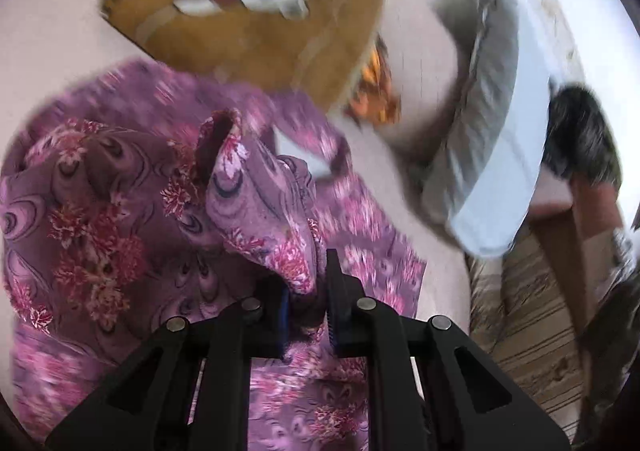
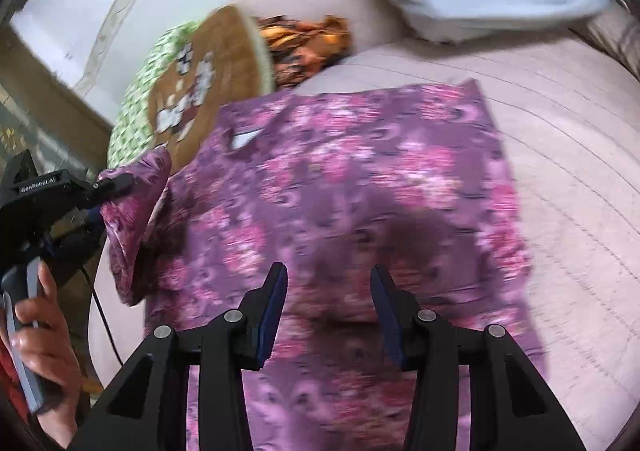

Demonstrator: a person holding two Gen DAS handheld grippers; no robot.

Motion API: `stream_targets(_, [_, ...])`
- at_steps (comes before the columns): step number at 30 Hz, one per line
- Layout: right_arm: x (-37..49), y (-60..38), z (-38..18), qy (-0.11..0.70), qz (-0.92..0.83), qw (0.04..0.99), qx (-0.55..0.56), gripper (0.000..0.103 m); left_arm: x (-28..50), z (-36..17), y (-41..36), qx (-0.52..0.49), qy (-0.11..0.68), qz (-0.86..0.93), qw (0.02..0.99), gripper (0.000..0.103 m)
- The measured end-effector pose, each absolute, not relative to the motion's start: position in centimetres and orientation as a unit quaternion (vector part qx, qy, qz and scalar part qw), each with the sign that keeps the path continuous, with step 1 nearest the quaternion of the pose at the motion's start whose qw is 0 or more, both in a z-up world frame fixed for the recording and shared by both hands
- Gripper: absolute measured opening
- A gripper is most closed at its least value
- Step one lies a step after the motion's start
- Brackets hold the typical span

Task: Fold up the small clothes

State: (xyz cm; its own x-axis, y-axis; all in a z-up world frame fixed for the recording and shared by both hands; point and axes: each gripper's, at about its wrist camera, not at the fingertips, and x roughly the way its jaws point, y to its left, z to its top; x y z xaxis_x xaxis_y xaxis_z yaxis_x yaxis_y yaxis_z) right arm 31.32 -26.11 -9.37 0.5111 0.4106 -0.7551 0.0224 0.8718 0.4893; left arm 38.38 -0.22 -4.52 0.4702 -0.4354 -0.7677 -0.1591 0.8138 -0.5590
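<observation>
1. Between the left tongs (image 1: 306, 291), a bunched edge of the purple flowered garment (image 1: 120, 211) is pinched tight and lifted clear of the bed (image 1: 48, 31); the fingers are nearly closed on the cloth.
2. From the right-hand view the same left tongs (image 2: 120, 185) show at the far left with what looks like a sleeve or side flap hanging from them, held by the person's hand (image 2: 44, 315). Raising that flap is likely meant to carry it over the body of the garment as a fold.
3. Held apart with nothing between the fingers, the right tongs (image 2: 328, 303) hover over the middle of the garment (image 2: 360, 191), probably ready to press the cloth down or take another edge.
4. Most of the garment lies spread flat on the pale pink bed sheet (image 2: 580, 171), so the fold seems only begun.
5. Beyond it a brown patterned cushion (image 1: 248, 11) leans over an orange cloth (image 1: 376, 91), and a grey and white pillow (image 1: 492, 131) lies further off. Both views are blurred.
</observation>
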Motion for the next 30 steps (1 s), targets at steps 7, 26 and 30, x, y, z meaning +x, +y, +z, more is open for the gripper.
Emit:
stream_targets(7, [32.5,-27.3,-12.3,0.488,0.132,0.837,0.210,0.045,38.4,-6.9,-6.7,-0.241,0.557,-0.093,0.790,0.013])
stream_targets(26, [34.1,-24.2,-10.9,0.466,0.153,0.830,0.266,0.062,30.9,-1.4,9.4,-0.304,0.483,-0.050,0.820,0.059])
stream_targets(30, [35.4,-23.2,-12.0,0.482,0.116,0.826,0.267,0.060,30.4,-3.3,10.9,-0.332,0.484,-0.036,0.809,0.059])
